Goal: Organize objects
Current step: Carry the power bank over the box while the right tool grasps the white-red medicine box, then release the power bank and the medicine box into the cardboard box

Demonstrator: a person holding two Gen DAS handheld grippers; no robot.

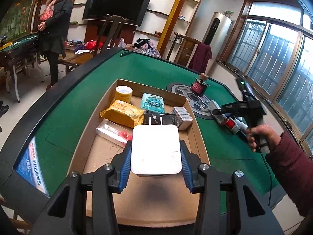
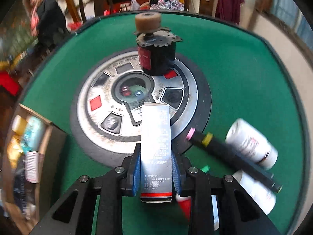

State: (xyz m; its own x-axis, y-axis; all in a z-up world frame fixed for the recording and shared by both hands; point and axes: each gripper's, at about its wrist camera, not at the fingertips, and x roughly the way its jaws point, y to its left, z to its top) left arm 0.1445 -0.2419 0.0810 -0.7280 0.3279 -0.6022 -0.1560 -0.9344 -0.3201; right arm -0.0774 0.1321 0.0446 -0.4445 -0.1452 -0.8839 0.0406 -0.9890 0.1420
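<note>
Left tool point(image 1: 156, 157) grips a white charger point(image 1: 156, 149) above the box point(image 1: 199, 135). Right tool point(image 2: 156, 173) clamps a silver carton point(image 2: 156, 148) over the green surface point(image 2: 234, 78).

From my right wrist view the cardboard box point(image 2: 29, 146) at the far left is smeared by blur, so I cannot tell its contents apart, and the two white bottles point(image 2: 252, 143) at the right are too blurred for me to read their labels. A black pen-like stick point(image 2: 234, 156) crosses in front of them, hiding part of each. From my left wrist view the white charger point(image 1: 155, 149) hides the box floor behind it and part of the black packet point(image 1: 166, 118).
</note>
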